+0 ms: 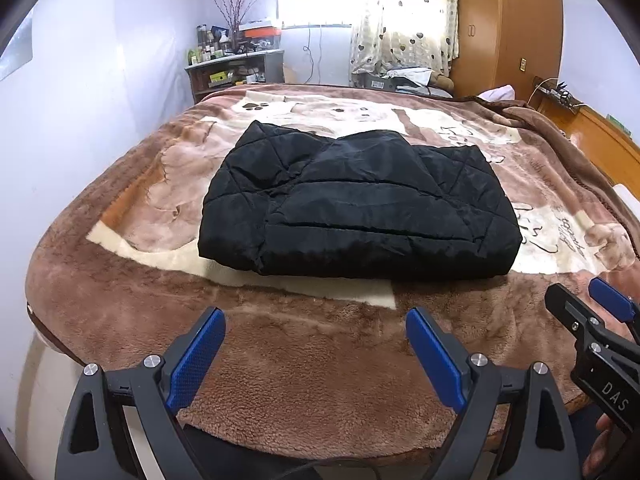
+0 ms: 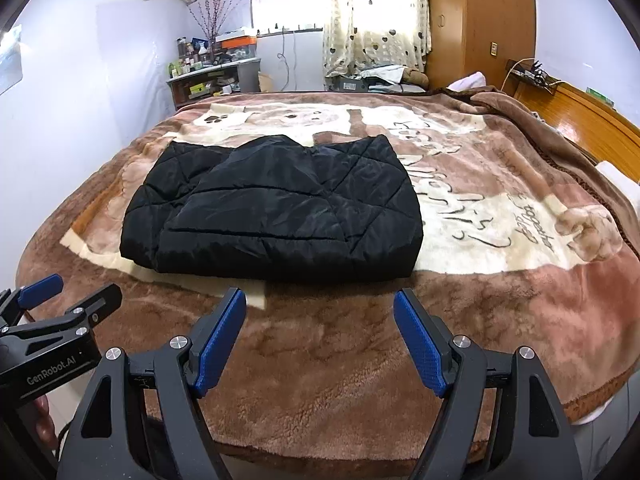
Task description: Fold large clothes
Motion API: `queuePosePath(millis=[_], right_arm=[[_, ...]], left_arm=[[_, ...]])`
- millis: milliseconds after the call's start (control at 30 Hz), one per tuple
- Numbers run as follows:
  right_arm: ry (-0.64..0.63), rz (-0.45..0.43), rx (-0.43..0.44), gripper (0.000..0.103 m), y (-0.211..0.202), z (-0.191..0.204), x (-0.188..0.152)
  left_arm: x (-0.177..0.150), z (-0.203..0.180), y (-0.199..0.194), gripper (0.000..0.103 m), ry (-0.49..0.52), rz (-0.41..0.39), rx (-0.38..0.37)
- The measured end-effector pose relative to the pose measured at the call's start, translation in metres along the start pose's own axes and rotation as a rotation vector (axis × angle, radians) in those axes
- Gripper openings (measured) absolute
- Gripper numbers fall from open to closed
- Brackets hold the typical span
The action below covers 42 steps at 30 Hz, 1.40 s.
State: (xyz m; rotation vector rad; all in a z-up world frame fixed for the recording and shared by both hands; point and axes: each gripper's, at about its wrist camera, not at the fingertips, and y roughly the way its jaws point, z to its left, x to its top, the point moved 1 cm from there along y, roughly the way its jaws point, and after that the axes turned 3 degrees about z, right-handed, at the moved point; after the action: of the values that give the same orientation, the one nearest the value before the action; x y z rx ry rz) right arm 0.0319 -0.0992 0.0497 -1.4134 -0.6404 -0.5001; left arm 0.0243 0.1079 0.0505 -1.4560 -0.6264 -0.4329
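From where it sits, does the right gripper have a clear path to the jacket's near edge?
Probably yes: the right gripper is open, with only bare blanket between it and the folded black jacket.

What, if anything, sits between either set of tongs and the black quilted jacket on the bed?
Nothing visible. Only bare brown blanket separates the open left tongs and open right tongs from the near edge of the folded black jacket. Both sets are empty and clear of the fabric.
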Motion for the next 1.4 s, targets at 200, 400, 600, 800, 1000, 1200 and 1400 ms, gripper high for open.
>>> queuePosePath(millis=[200,400,600,800,1000,1200,1400], right_arm=[[0.000,0.008,0.005,0.076,0.0011,0.0007,-0.0019],[-0.003,0.011,0.005,0.076,0.0018,0.0032,-0.0029],[-0.002,0.011,0.004,0.076,0.0022,0.0032,-0.0041],[-0.001,0.013,0.003,0.076,0.0024,0.0042,-0.0053],[-0.007,0.014,0.002,0.076,0.0013,0.0042,-0.0076],[-0.010,0.013,0.001,0.076,0.0011,0.0046,-0.0078],[-0.010,0.013,0.002,0.076,0.0010,0.0049,-0.0072]], left_arm=[[-0.0016,0.0007,-0.0007,0.092,-0.010,0.002,0.009],[-0.0024,-0.0009,-0.0001,0.092,-0.006,0.012,-0.008],[-0.0031,-0.0012,-0.0016,0.092,-0.012,0.004,-0.013],[-0.0042,-0.0038,-0.0016,0.092,-0.006,0.006,-0.012],[-0.0046,-0.0035,-0.0019,0.092,0.013,0.004,0.018],[-0.0045,-0.0041,-0.0022,0.092,0.020,0.002,0.015],[-0.0052,-0.0047,-0.0011,0.092,0.021,0.006,0.012]])
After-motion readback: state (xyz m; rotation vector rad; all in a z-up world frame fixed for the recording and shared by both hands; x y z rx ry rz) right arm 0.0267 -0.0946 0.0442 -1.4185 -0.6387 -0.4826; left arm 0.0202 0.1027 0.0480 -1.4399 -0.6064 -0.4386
